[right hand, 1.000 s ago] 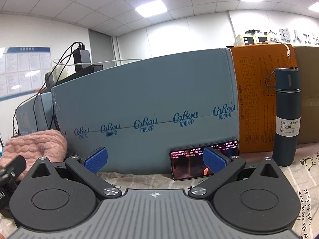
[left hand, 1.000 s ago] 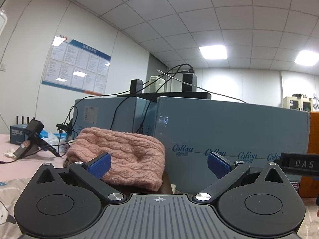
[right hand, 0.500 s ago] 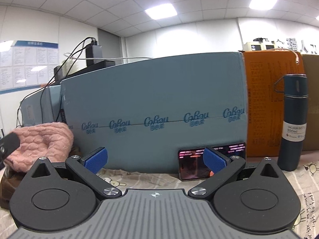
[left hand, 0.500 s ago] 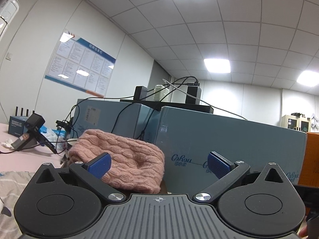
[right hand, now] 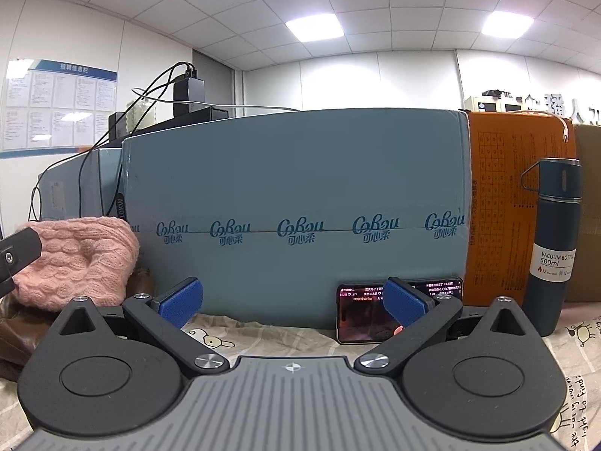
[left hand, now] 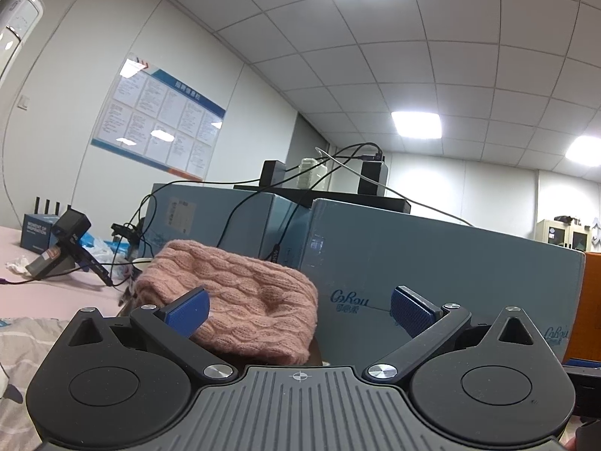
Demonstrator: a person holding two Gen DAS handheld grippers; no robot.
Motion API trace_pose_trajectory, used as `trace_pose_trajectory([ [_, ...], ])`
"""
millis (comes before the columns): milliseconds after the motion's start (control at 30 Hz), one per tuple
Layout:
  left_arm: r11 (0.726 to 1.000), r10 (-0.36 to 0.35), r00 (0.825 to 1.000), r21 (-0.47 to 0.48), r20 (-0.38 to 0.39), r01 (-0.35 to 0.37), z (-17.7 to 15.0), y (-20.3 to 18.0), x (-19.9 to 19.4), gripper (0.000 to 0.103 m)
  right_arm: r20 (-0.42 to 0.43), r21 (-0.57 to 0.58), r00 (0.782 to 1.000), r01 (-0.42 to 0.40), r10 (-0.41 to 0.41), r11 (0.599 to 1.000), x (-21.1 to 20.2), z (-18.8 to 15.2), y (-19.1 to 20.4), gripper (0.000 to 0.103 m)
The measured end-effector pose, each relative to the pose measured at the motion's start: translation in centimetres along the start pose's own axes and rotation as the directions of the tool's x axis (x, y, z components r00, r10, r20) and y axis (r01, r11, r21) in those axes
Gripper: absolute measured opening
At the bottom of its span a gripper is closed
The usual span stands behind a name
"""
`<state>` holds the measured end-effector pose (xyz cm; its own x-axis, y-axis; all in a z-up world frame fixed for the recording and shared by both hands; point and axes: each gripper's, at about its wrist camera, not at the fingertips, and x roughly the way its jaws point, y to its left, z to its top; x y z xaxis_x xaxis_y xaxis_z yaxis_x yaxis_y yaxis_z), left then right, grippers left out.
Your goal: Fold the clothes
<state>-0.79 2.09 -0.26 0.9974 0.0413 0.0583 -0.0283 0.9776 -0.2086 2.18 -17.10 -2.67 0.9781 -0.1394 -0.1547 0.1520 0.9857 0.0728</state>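
A folded pink knit sweater (left hand: 240, 297) lies in a heap ahead of my left gripper (left hand: 298, 310), which is open and empty, raised and tilted up towards the ceiling. The sweater also shows at the left of the right wrist view (right hand: 79, 255), on top of something brown (right hand: 22, 330). My right gripper (right hand: 291, 302) is open and empty above a printed bedsheet (right hand: 225, 338), facing a blue carton. A black part of the left gripper (right hand: 13, 255) juts in at the left edge.
Blue cartons (right hand: 296, 214) stand close ahead like a wall, with black boxes and cables (left hand: 338, 173) on top. A lit phone (right hand: 368, 315) leans on the carton. A dark vacuum bottle (right hand: 554, 240) and an orange box (right hand: 514, 203) stand right. Clutter (left hand: 64, 248) lies far left.
Both grippers have tilted upward, so more ceiling shows and the table has dropped lower. The left view has swung left and the other gripper has left it. Both grippers stay open.
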Motion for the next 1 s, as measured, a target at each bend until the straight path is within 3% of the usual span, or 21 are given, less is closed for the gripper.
trace_pose_trajectory([
  [500, 1.0, 0.007, 1.0, 0.012, -0.01, -0.007, -0.2, -0.1, 0.2, 0.103, -0.007, -0.112, 0.999, -0.045, 0.045, 0.993, -0.5, -0.6, 2.5, 0.103],
  [1000, 1.0, 0.007, 1.0, 0.009, -0.018, -0.007, -0.3, 0.1, 0.3, 0.103, 0.001, -0.118, 1.0, -0.026, 0.026, 0.993, -0.5, -0.7, 2.4, 0.103],
])
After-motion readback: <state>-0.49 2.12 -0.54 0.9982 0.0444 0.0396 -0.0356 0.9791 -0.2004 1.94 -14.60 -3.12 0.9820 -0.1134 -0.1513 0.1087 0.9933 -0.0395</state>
